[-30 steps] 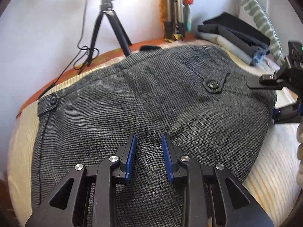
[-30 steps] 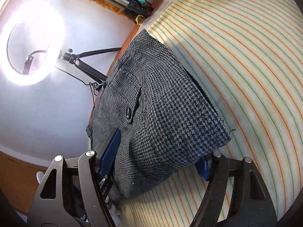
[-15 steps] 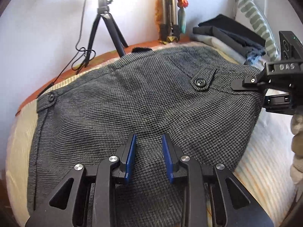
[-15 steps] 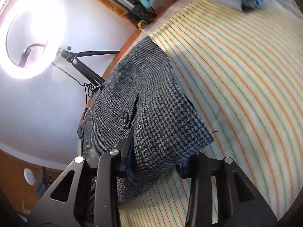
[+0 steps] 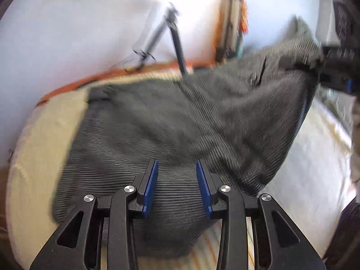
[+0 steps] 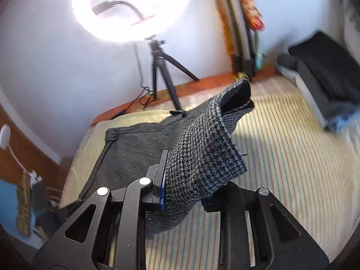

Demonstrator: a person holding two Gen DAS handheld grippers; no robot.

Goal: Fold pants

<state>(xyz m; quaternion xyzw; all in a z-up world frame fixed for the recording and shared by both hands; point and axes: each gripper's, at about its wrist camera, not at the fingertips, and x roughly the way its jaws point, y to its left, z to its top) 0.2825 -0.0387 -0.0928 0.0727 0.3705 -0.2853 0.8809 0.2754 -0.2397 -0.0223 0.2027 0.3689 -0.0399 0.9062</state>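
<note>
Pants (image 6: 198, 157) hang lifted off the striped bed (image 6: 281, 157), one edge clamped in the right gripper (image 6: 184, 191) — carry it across toward the left gripper (image 5: 176, 184), parted over flat cloth — keeping the fold taut.

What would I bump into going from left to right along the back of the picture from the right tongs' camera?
Ring light → tripod → lifted corner of the pants → stack of folded clothes.
</note>
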